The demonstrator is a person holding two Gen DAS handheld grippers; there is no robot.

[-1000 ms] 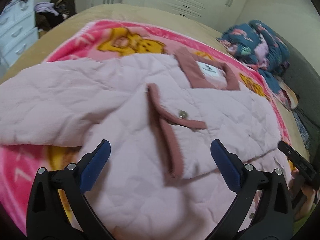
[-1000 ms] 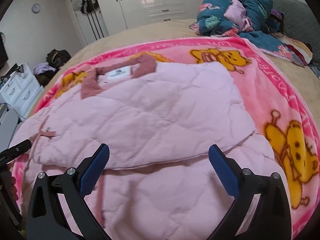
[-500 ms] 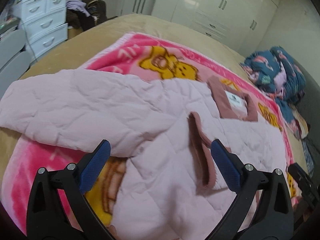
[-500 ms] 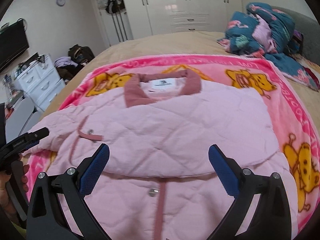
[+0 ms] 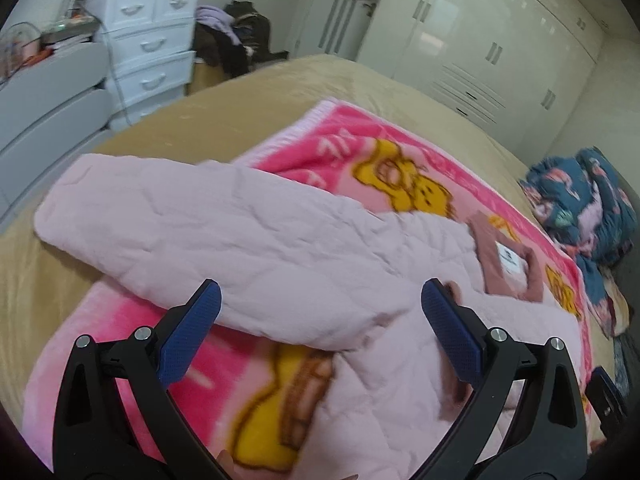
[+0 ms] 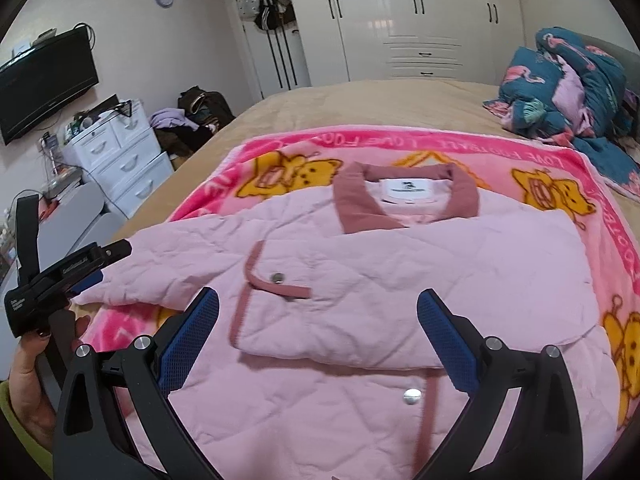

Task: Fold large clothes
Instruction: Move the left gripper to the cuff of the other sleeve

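Pink quilted jacket [image 6: 400, 264] is lying on the cartoon blanket [image 6: 580, 168], its unfolded sleeve [image 5: 208, 240] stretching out leftward just ahead of the spread, empty left gripper [image 5: 320, 328], nearer than the spread right gripper [image 6: 318, 332].

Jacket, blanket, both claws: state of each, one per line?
pink quilted jacket: laid flat, right sleeve folded across front, left sleeve spread out
pink cartoon blanket: spread under the jacket
left claw: open, empty, above left sleeve
right claw: open, empty, above jacket front
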